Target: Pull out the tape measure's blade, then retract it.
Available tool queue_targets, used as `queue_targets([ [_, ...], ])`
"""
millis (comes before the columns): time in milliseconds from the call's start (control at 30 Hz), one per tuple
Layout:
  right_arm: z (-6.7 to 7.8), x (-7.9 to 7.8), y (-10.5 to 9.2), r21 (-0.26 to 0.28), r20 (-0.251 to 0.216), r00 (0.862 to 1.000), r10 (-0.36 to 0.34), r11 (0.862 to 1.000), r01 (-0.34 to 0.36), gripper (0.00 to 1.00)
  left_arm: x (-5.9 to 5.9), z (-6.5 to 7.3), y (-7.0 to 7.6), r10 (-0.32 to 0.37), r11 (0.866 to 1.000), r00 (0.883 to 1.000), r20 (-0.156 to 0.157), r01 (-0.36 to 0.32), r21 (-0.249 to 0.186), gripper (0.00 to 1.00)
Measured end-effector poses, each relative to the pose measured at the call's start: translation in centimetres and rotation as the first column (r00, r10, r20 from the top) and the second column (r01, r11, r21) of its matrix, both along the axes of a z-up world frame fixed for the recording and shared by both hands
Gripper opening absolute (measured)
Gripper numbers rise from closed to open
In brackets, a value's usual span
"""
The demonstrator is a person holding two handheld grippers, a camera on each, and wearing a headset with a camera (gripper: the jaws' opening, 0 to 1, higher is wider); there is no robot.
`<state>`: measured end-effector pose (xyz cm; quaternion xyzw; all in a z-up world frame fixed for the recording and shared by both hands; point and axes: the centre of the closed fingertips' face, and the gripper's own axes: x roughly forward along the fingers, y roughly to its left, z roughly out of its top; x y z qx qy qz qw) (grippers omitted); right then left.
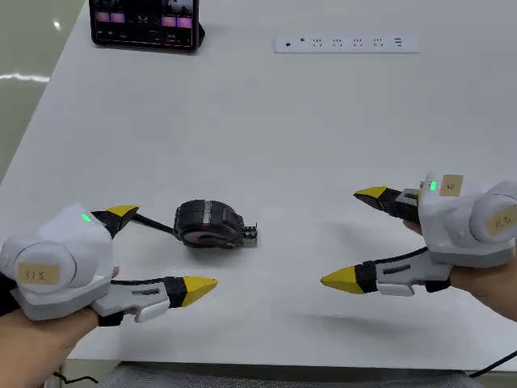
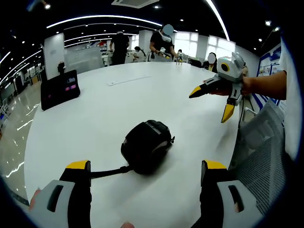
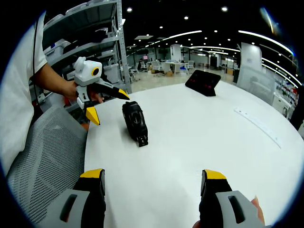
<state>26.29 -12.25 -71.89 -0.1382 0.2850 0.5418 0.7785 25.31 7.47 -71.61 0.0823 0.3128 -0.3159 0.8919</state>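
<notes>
- The white surface point(image 1: 323, 121) carries the tape measure point(image 1: 208, 224) near its front edge, left of middle.
- Both empty and gaping wide: the left tongs point(image 1: 166, 248) with the tape measure just ahead between the jaws, the right tongs point(image 1: 351, 237) well apart.
- It looks hard, compact and fairly heavy; clamp its flat sides.
- Its thin blade tip point(image 1: 250, 233) faces right; pinch there, and expect spring-back.

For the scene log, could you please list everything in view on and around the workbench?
tape measure: one, black, on the table just ahead of the left tongs
tablet: one, black, screen lit, far left of the table
power strip: one, white, far side of the table
table: one, white
mesh chair: one, grey, at the table's near edge
left tongs: one, white with yellow tips, open
right tongs: one, white with yellow tips, open
</notes>
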Motion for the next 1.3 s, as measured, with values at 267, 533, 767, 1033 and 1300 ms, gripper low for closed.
queue_targets([
  [267, 0.4, -0.6, -1.1, 0.002, -0.002, 1.000, -0.019, 1.000, 0.019, 0.81, -0.2, 0.2, 0.5, -0.026, 1.000, 1.000, 0.010, 0.026, 0.008, 0.96],
  [533, 0.5, -1.2, -2.9, -0.017, -0.004, 0.999, -0.044, 0.999, 0.044, 0.82, -0.6, 0.6, 1.1, -0.044, 0.999, 0.999, 0.013, 0.044, 0.015, 0.98],
  [767, 0.8, -1.7, -4.0, -0.021, -0.004, 0.997, -0.077, 0.997, 0.077, 0.84, -1.2, 0.6, 1.4, -0.063, 0.998, 0.998, 0.009, 0.062, 0.032, 0.99],
  [1033, 0.7, -2.4, -5.2, -0.020, -0.007, 0.994, -0.105, 0.994, 0.105, 0.86, -1.8, 0.7, 1.2, -0.076, 0.997, 0.997, 0.014, 0.076, 0.023, 0.99],
  [1300, 0.6, -2.6, -5.8, -0.013, -0.010, 0.993, -0.117, 0.993, 0.117, 0.92, -2.1, 0.8, 0.8, -0.088, 0.996, 0.996, 0.000, 0.088, -0.010, 0.99],
])
